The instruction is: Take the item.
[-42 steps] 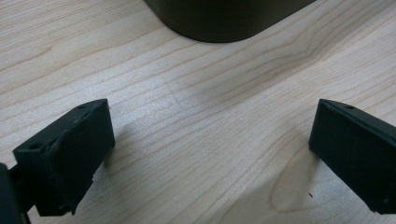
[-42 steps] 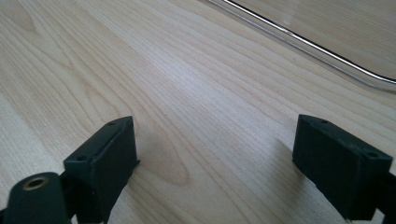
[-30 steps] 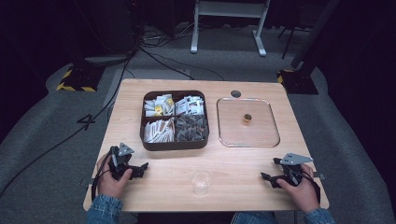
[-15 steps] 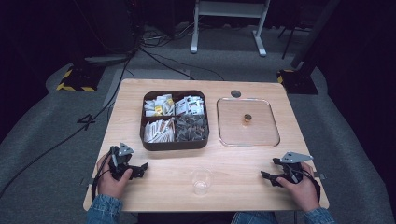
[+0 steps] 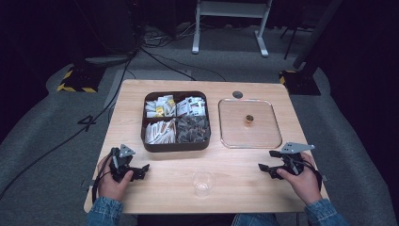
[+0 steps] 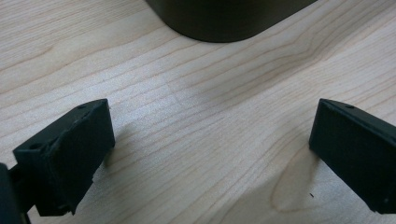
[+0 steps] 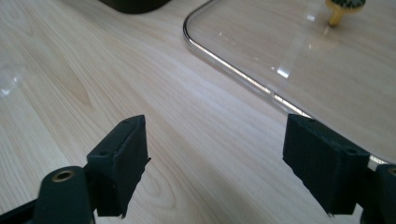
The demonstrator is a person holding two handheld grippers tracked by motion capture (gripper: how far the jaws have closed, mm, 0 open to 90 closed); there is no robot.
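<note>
A small clear cup [image 5: 202, 181] stands upright at the bottom middle of the bench [image 5: 244, 188]. The left gripper [image 5: 141, 170] and right gripper [image 5: 263, 168], either side, are wide apart and empty; the right has just been closing. Farther up sits the glass lid [image 5: 249, 123].

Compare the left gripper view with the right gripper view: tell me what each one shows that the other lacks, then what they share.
Left gripper view alone: the rounded corner of the dark tray straight ahead of the open left claw, with nothing between the jaws.

Right gripper view alone: the clear glass lid lying flat, its small gold knob at the top edge, and a faint bit of the clear cup at the far left. The right claw is open and has just been closing a little, with nothing between its jaws.

Both: two black jaws set wide apart over the bare wooden table.
</note>
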